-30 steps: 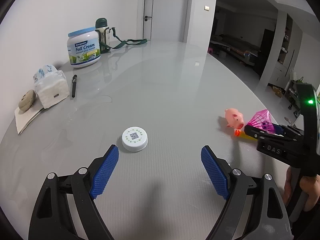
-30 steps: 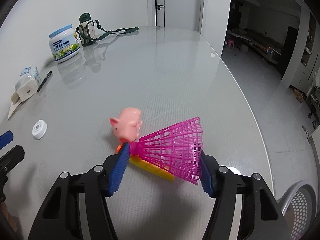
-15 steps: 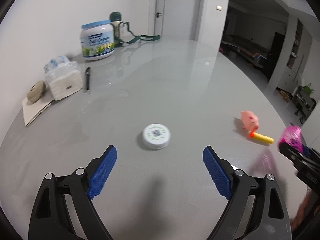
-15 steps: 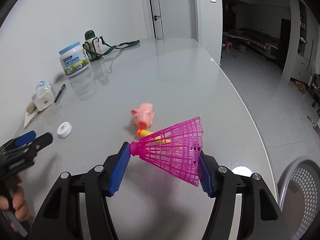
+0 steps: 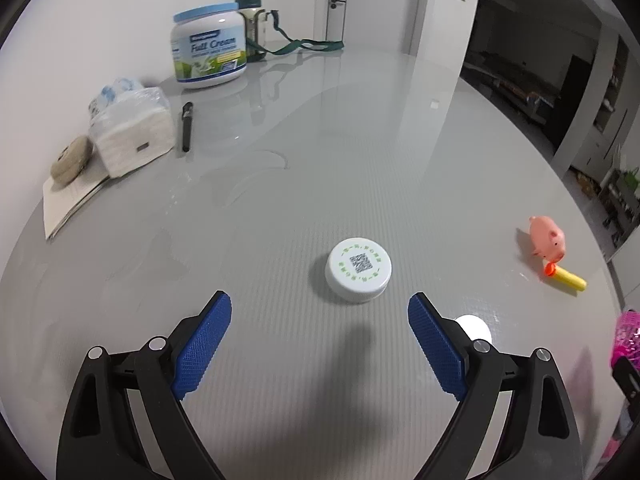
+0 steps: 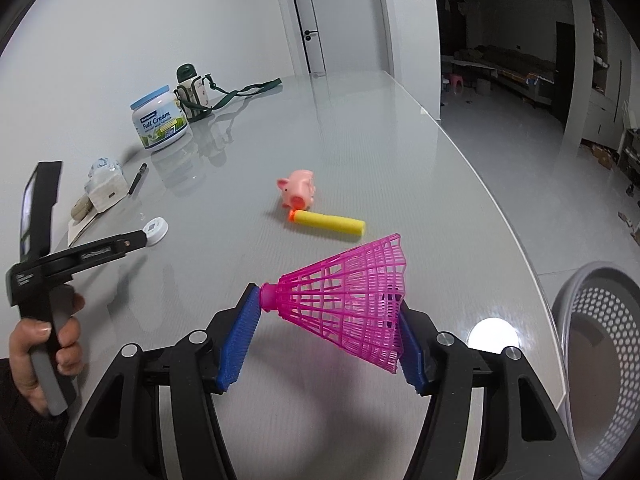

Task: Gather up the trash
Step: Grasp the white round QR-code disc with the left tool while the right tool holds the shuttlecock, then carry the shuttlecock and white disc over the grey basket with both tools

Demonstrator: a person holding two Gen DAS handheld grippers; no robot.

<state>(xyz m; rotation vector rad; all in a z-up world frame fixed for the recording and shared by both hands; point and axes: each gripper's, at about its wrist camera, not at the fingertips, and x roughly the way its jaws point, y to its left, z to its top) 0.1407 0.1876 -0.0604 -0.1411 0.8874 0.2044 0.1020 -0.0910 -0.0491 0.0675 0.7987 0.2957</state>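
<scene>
The right gripper (image 6: 326, 330) is clamped on the pink plastic shuttlecock (image 6: 352, 300) above the table's near right edge; keep that squeeze light and carry it over the perforated bin (image 6: 592, 344) beyond the edge before letting go. The left gripper (image 5: 320, 340), jaws wide apart and empty, should straddle the white cap (image 5: 358, 266) squarely. Farther off lie the foam dart (image 6: 326, 222) and pig toy (image 6: 298, 188).

Both grippers (image 5: 319, 350) (image 6: 326, 338): black frames, silver screws, blue ribbed pads (image 5: 202, 345). Left hand (image 6: 44, 350) on grey handle; dark sleeve.
</scene>
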